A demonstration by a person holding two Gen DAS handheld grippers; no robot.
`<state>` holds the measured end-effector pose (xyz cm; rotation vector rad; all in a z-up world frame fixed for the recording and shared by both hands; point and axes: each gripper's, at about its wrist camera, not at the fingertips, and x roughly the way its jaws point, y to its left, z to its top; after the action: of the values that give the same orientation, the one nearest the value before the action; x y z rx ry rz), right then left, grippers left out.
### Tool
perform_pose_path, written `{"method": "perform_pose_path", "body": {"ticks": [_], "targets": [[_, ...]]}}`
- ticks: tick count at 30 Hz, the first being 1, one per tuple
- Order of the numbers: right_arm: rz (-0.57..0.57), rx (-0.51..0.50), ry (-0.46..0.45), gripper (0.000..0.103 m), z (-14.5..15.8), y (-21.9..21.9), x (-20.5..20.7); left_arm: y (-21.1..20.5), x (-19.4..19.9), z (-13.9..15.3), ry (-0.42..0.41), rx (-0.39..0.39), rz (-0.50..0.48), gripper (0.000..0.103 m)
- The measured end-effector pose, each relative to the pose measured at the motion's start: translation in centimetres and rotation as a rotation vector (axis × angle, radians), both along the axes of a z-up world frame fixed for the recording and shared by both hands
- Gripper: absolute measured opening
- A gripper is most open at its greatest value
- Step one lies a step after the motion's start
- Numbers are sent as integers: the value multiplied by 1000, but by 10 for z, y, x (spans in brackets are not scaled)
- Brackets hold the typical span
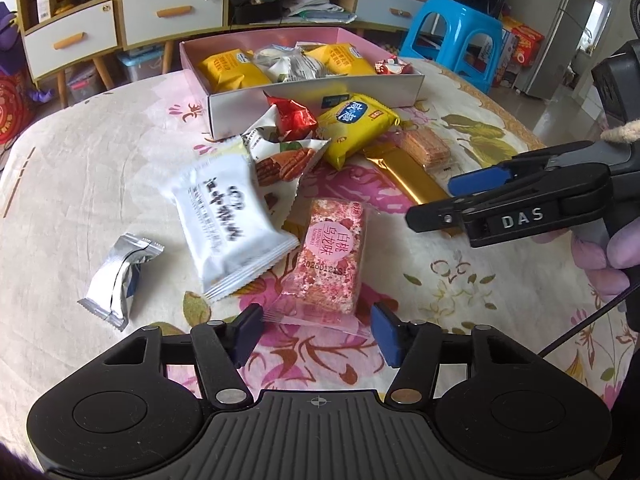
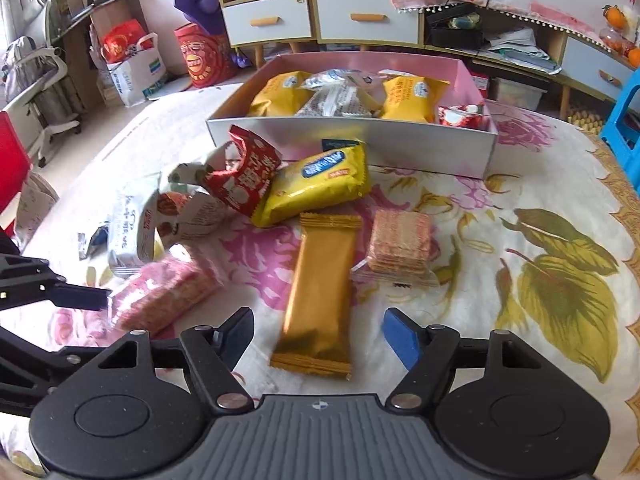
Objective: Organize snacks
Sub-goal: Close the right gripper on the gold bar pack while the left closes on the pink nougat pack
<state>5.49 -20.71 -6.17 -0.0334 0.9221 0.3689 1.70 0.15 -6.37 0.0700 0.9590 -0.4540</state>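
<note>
Your left gripper (image 1: 316, 330) stands with its fingers apart, either side of the near end of the pink bar (image 1: 330, 254). The clear wrapper edge lies between the blue pads; whether a pad touches it you cannot tell, because the film is see-through and smeared.

Your right gripper (image 2: 318, 336) also has its fingers apart, straddling the near end of the gold bar (image 2: 320, 292). Neither pad visibly presses on it. In the left view that gripper comes in from 3 o'clock and covers the gold bar's near end.

The box (image 2: 400, 142) sits at 12 o'clock on the flowered cloth (image 2: 560, 240). Inside it lie two yellow packs, a grey-printed pack and a red-and-white one; its near wall cuts off their lower parts.

In front of the box, a yellow pack (image 2: 320, 184) leans against a red packet (image 2: 244, 176), and a pecan packet (image 1: 280, 160) sits at 9 o'clock of them, half buried. The white pack (image 1: 232, 224) is blurred, so its print is unreadable. A silver packet (image 1: 120, 276) lies alone at 9 o'clock of it. The wafer stack (image 2: 400, 244) lies just at 3 o'clock of the gold bar.

In the right view, the left gripper's tip hides one end of the pink bar.
</note>
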Motion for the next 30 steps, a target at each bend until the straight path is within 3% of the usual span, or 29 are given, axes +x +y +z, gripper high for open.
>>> {"method": "perform_pose_path", "body": {"ticks": [9,19,30], "targets": [[5,-37,-51,53,-2,11,5,-12,8,0,-21,-1,-10,62],[8,-49,-77,23,0,11,7,-20,19,-2,-33,-4,-10,67],[-23,-14,-19,23,9,2,5,-21,22,-1,-56,-11,-14,68]]}}
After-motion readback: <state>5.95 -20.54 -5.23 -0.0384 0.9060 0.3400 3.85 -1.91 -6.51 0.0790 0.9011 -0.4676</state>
